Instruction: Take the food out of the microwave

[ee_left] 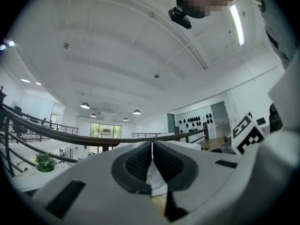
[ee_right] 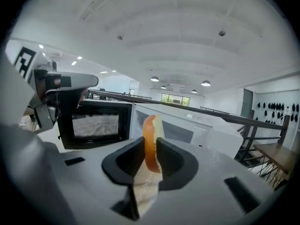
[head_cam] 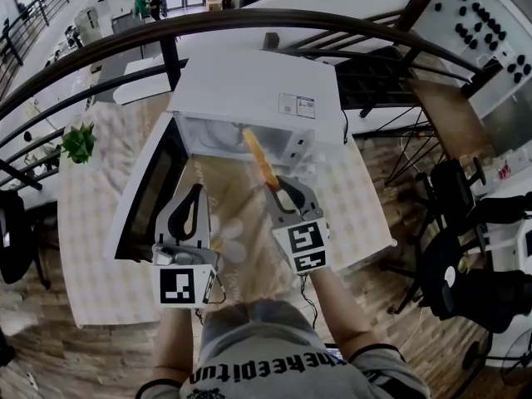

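Observation:
The white microwave (head_cam: 249,90) stands at the table's far side with its dark-windowed door (head_cam: 150,194) swung open to the left. My right gripper (head_cam: 272,185) is shut on a slice of bread (head_cam: 258,158) with an orange crust, held edge-up in front of the oven's opening. In the right gripper view the bread slice (ee_right: 150,144) stands upright between the pads of that gripper (ee_right: 151,153), with the microwave (ee_right: 187,130) and its door (ee_right: 98,125) behind. My left gripper (head_cam: 196,189) hangs beside the door, shut and empty; its pads (ee_left: 138,163) meet with nothing between them.
A checked cloth covers the table (head_cam: 100,248). A small potted plant (head_cam: 79,142) sits at its far left corner. A dark curved railing (head_cam: 249,23) runs behind the microwave. Office chairs (head_cam: 465,198) stand on the wooden floor to the right. A cable drops from the microwave's right side.

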`<state>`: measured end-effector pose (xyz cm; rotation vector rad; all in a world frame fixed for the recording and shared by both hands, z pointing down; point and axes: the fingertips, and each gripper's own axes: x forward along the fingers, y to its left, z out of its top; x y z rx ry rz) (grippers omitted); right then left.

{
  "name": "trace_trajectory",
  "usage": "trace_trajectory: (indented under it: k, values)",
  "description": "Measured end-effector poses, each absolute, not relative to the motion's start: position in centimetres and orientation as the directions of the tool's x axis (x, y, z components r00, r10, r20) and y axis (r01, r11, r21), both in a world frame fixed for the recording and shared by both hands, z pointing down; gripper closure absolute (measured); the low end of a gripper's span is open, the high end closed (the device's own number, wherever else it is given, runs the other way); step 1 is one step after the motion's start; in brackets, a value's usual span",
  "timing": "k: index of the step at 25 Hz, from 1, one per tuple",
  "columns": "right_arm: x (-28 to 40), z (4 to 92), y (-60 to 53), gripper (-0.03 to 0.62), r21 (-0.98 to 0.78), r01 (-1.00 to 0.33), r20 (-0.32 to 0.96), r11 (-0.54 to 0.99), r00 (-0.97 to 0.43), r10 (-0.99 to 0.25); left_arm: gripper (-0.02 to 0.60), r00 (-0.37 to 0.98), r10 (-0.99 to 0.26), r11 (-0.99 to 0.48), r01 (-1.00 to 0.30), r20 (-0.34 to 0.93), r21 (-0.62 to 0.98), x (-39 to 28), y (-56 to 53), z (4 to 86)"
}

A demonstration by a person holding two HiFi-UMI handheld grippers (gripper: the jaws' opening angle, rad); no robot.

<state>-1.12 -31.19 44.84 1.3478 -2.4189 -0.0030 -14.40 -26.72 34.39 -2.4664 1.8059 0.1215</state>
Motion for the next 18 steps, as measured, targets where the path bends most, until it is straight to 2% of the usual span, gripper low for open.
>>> trace_trajectory:
  k: [18]
  values:
    - [1.9, 39.3, -26.4, 0.511, 0.084, -0.849, 0.194, 0.522, -0.5, -0.844, 0.569, 0.249, -0.957, -0.25, -0.968, -0.148, -0.013, -13.4, -22.7, 31.6]
